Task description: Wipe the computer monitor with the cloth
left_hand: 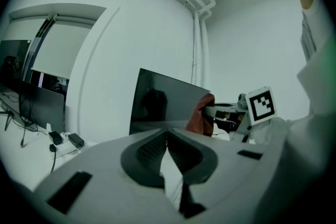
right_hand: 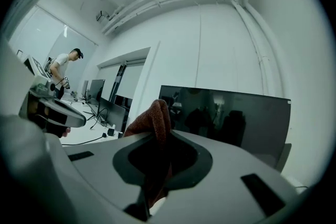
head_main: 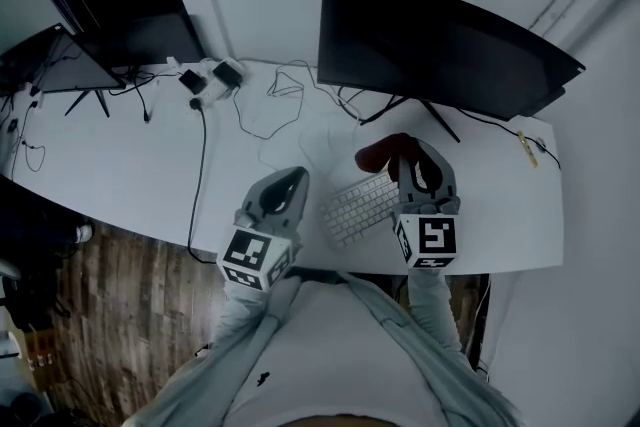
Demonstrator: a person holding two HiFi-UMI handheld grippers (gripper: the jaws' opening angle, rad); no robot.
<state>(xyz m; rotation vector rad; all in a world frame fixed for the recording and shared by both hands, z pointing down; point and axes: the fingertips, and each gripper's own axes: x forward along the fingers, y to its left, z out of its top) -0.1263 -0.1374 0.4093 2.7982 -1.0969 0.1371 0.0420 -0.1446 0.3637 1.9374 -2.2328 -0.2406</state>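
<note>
Head view: pinching rust cloth [head_main: 378, 153] in right gripper [head_main: 406, 153], monitor [head_main: 440, 45] just beyond on far side, spanning left-right, with left gripper [head_main: 294, 179] pressed together, empty, farther off.

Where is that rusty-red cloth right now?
The reddish-brown fabric cloth is pinched in the right gripper, centre-right in the head view, by the white keyboard and in front of the dark monitor.

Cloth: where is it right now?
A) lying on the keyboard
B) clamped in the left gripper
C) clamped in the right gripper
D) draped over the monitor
C: the cloth sits pinched between the jaws of the right gripper; the left gripper is shut on nothing.
</note>
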